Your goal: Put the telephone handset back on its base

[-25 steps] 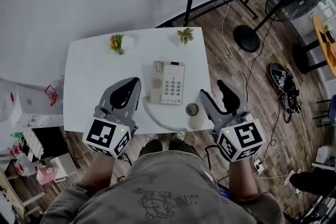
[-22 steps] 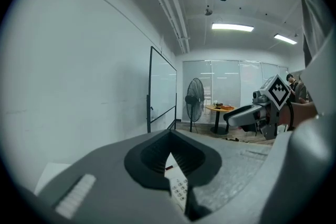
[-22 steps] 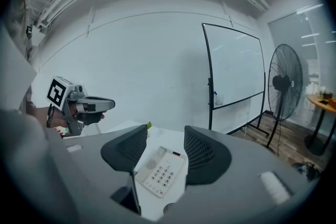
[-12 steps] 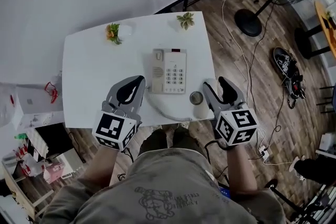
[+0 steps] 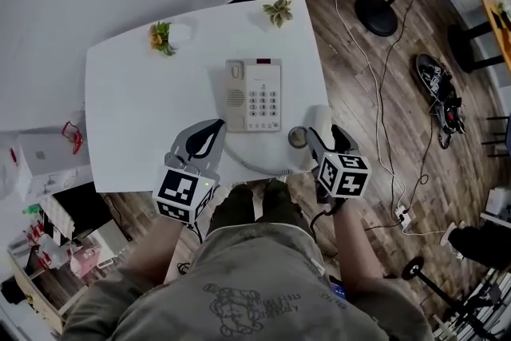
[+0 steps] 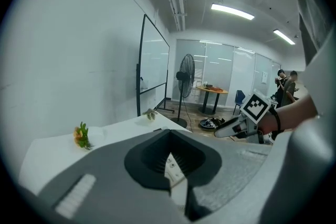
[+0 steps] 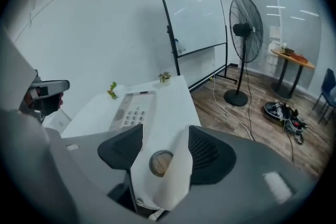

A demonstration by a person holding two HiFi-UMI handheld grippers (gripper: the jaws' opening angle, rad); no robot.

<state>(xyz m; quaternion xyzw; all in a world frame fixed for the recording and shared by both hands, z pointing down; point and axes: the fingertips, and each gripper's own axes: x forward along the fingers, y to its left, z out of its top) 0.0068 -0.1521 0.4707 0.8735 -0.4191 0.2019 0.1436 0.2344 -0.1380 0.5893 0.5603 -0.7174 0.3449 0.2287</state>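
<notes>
Handset (image 5: 299, 137) lies off its cradle on the table (image 5: 128, 108), just right of the base (image 5: 254, 94) and close to the front edge, with its round earpiece facing up. What has changed is our position around it. A second ago the right gripper (image 5: 326, 136) hung beyond the table edge, to the right of the handset. It has since come down and in, and its jaws now stand one on each side of the handset's body. They have just been opening wider. In the right gripper view the handset fills most of the gap between the dark pads, but we judge that neither pad is pressing on it yet, so nothing is held.

We take this to mean the reach is nearly done and the grasp has not begun. The next step is to close on the handset, lift it and carry it left to the cradle side of the base.

The cord (image 5: 251, 168) curls from the base's near left corner along the front edge towards the handset. It could drag or catch as we lift.

Our left gripper (image 5: 215, 128) has also sunk to the table, just in front of the base. Its jaws are together with nothing between them, and only a sliver of keypad shows past them.
</notes>
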